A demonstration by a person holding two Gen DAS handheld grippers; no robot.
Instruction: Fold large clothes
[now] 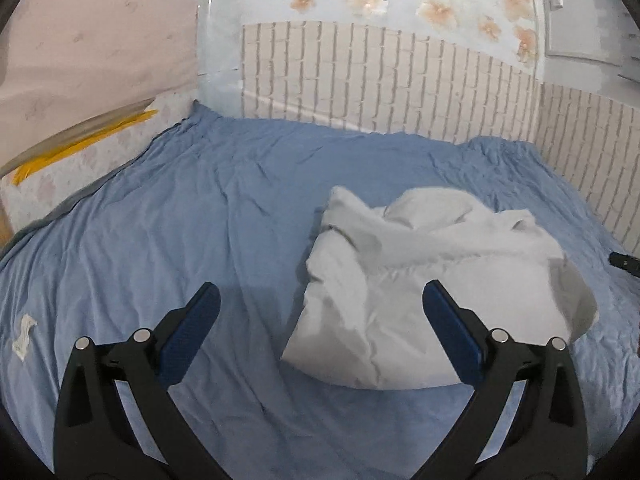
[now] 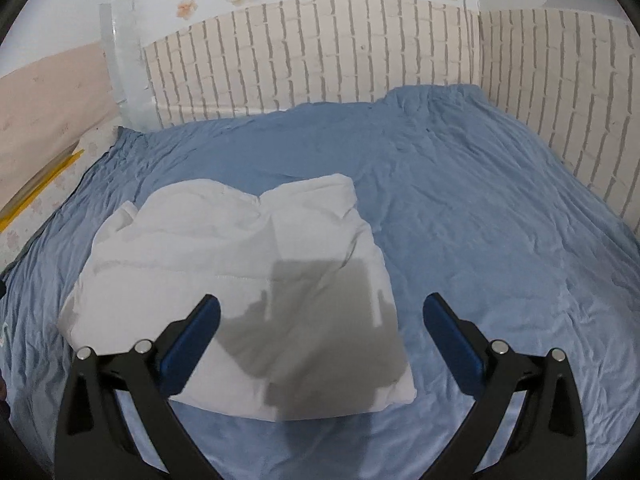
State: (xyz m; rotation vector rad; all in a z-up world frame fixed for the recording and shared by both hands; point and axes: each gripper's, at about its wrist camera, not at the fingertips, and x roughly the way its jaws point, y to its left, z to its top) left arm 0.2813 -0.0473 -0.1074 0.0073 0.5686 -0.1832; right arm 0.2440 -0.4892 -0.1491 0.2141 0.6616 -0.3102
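Observation:
A white garment [image 1: 420, 280] lies bunched and partly folded on the blue bed sheet [image 1: 180, 220]. It also shows in the right wrist view [image 2: 240, 272], left of centre. My left gripper [image 1: 322, 300] is open and empty above the garment's left edge, not touching it. My right gripper [image 2: 322, 312] is open and empty above the garment's near right part, casting a shadow on it. The tip of the right gripper [image 1: 624, 261] shows at the far right of the left wrist view.
The blue sheet [image 2: 480, 200] covers the whole bed. White brick-pattern panels [image 2: 340, 48] line the far and right sides. A pinkish headboard [image 1: 80, 48] with yellow tape stands at the left. A small white scrap [image 1: 24, 336] lies on the sheet at left.

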